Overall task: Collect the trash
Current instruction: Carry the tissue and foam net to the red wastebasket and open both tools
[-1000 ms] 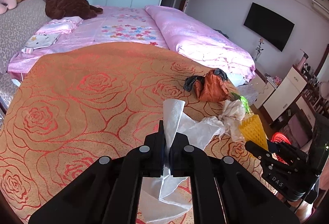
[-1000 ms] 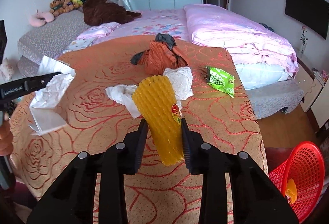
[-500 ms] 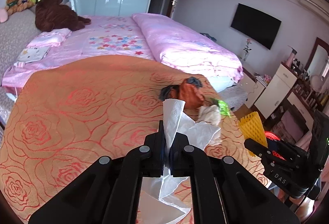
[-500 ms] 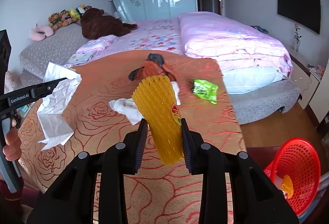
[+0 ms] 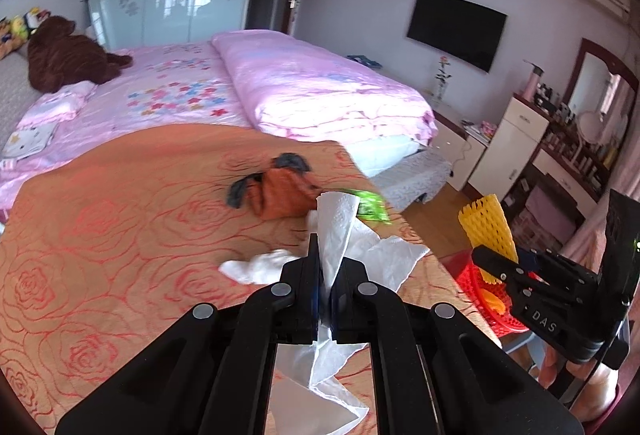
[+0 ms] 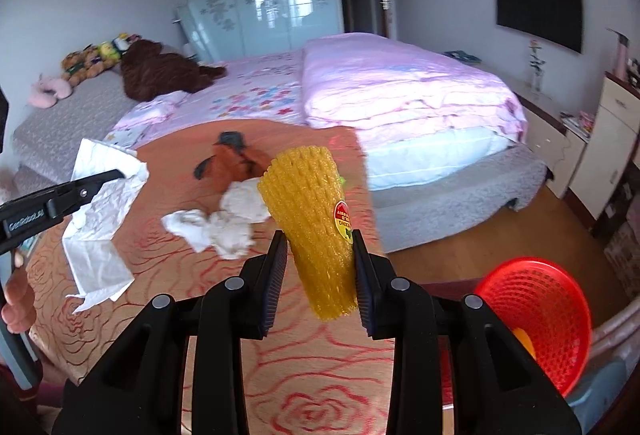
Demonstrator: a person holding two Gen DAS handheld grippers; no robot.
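My left gripper (image 5: 329,267) is shut on a white tissue (image 5: 340,231) and holds it above the orange rose-patterned bedspread (image 5: 120,235); the tissue also shows in the right wrist view (image 6: 104,203). My right gripper (image 6: 320,255) is shut on a yellow foam fruit net (image 6: 312,219) with a red sticker, held upright near the bed's right edge. It also shows in the left wrist view (image 5: 488,231). A red mesh basket (image 6: 536,319) stands on the floor to the lower right. Crumpled white paper (image 6: 216,223) and a green wrapper (image 5: 370,205) lie on the spread.
An orange and grey cloth bundle (image 5: 280,191) lies mid-spread. A pink quilt (image 5: 320,91) covers the bed behind. A white cabinet (image 5: 508,143) and dresser stand on the right, wooden floor (image 6: 480,247) between bed and basket.
Both grippers have swung to the right with their loads. The red basket has come closer and larger in the right wrist view. The crumpled paper stays on the spread.
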